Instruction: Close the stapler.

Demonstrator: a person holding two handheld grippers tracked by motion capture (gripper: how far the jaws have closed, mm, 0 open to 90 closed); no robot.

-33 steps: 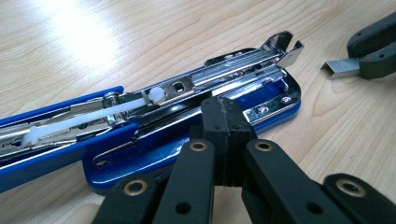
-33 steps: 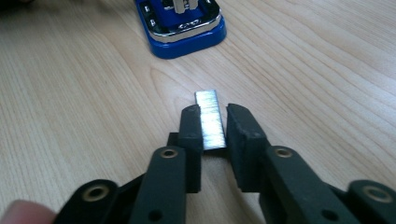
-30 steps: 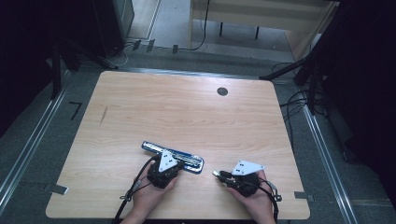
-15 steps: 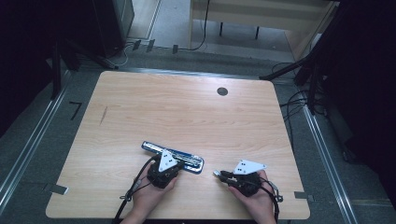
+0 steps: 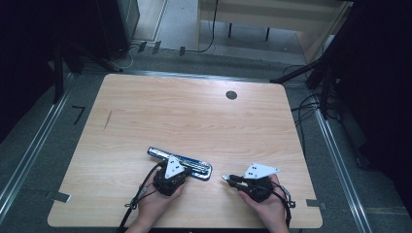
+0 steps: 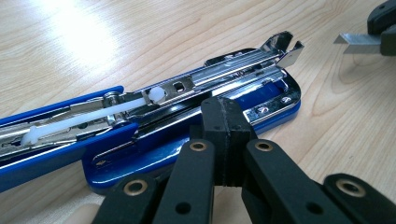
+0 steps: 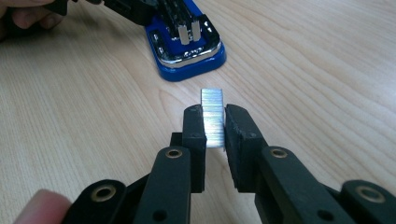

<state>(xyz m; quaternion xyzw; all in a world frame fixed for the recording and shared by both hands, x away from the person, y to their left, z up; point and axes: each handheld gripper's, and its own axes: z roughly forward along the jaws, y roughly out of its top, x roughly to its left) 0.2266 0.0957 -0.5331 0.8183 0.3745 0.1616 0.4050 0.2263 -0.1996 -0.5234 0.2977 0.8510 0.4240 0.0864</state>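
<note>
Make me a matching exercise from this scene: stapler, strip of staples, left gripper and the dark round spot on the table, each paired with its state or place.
Things:
1. stapler
2. strip of staples
3. left gripper
4. dark round spot

States or places:
A. far side of the table
B. lying opened, blue, metal tray exposed
C. clamped in the right gripper
D. jaws shut, pressing on the stapler

Pairs: 1-B, 2-C, 3-D, 4-A

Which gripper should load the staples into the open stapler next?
Right: the right gripper already holds the staple strip, aimed at the open stapler. The left gripper, shut, rests against it.
</note>
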